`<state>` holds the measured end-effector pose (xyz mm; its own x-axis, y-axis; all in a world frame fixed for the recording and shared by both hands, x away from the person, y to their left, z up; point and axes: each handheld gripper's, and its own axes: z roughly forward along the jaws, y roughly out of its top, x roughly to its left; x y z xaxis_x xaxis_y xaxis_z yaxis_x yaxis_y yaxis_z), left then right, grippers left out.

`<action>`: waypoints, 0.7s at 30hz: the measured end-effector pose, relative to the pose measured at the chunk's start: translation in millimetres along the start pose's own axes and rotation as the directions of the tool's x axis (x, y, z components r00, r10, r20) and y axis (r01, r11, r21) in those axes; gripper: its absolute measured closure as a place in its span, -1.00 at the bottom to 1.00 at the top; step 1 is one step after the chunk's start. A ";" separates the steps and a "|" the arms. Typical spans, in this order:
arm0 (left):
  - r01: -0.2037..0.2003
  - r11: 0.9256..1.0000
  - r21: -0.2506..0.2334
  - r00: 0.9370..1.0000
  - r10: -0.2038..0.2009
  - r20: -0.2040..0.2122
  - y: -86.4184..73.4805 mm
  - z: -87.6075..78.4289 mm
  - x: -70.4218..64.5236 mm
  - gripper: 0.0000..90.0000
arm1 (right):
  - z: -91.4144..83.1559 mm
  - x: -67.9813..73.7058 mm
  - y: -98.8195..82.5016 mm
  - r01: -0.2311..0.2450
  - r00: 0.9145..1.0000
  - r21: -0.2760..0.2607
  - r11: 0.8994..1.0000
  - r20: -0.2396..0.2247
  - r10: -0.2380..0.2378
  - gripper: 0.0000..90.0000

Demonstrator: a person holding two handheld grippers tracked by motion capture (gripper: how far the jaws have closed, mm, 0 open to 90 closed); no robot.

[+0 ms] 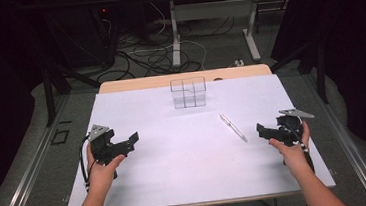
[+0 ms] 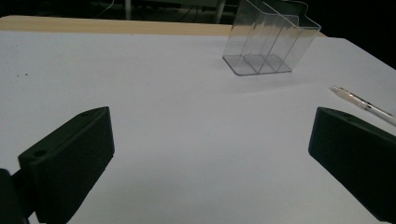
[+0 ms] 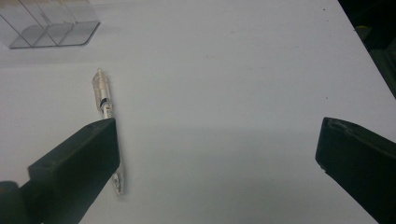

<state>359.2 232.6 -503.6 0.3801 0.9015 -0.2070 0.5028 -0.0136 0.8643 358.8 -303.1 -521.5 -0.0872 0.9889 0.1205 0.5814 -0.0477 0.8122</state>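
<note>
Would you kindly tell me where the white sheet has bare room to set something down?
The widest bare patch lies between the left tool and the pen, in front of the clear organizer. The sheet left of the organizer is also bare. It is tighter between the pen and the right tool.

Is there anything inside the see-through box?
No, the clear box looks empty. Its walls are see-through, so its compartments show in the high view and the left gripper view, and nothing sits in them. The pen lies on the white table outside it.
</note>
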 end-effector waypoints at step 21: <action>-0.002 1.000 -0.008 1.000 0.002 -0.026 -3.0 2.6 -2.7 -1.00 | 8.1 37.4 24.0 0.078 0.996 -0.012 0.997 -0.039 -0.078 -0.86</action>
<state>358.7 229.1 -506.9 0.3605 0.9125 -0.1936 0.4958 -0.0116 0.8684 376.0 -266.2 -502.1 -0.1637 0.9834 0.0788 0.5634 0.0275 0.8257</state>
